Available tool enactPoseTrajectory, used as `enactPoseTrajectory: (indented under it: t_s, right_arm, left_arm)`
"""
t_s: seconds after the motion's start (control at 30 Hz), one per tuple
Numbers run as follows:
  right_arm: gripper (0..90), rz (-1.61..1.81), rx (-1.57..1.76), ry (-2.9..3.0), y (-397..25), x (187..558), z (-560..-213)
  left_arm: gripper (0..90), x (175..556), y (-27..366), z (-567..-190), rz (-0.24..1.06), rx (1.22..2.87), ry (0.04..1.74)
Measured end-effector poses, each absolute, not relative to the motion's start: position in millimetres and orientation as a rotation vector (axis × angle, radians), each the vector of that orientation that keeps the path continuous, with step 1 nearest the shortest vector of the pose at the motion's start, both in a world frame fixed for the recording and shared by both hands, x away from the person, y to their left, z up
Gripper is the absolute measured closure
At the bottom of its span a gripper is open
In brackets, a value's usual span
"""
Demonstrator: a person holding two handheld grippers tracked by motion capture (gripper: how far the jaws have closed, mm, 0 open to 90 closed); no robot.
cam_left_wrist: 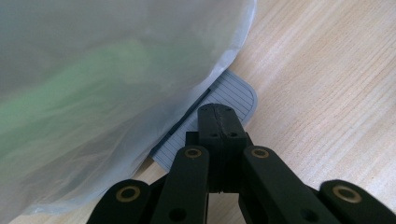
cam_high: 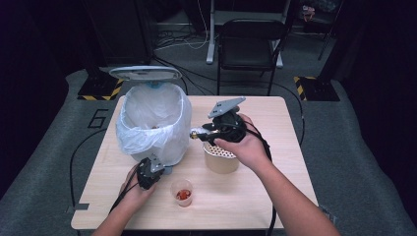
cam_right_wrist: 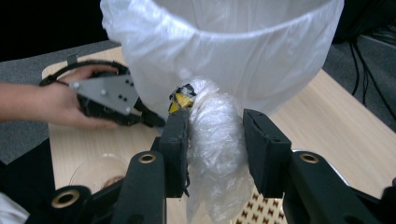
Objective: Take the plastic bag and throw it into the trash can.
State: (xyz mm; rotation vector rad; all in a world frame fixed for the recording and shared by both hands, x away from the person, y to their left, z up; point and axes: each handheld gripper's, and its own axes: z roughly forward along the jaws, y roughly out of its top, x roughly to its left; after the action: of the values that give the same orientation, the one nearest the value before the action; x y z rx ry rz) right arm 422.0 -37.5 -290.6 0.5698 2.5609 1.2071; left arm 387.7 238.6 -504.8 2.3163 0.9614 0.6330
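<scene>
- Pressing the bin's ribbed pedal (cam_left_wrist: 219, 100) with our left gripper (cam_left_wrist: 219, 114), we are keeping its jaws fully closed on nothing, tips bearing on the pedal at the bin's foot, so the lid (cam_high: 145, 73) is standing open over the lined bin (cam_high: 154, 123).
- Holding steady pressure there, we are avoiding any slip off the pedal's edge.
- Carrying the crumpled plastic wrapper (cam_right_wrist: 212, 149) in our right gripper (cam_right_wrist: 215, 151), jaws clamped on it, just beside the bin's rim and above the perforated cup (cam_high: 221, 157).
- Lifting over the liner before releasing, we are judging, matters most.
</scene>
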Motion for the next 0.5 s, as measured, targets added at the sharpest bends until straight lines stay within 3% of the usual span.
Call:
enactPoseTrajectory:
  t_s: [0.5]
  right_arm:
    - [62.0, 1.217, 0.543, 2.541, -6, 443, -265]
  left_arm:
    - [90.0, 389, 239, -505, 0.616, 2.325, 0.941]
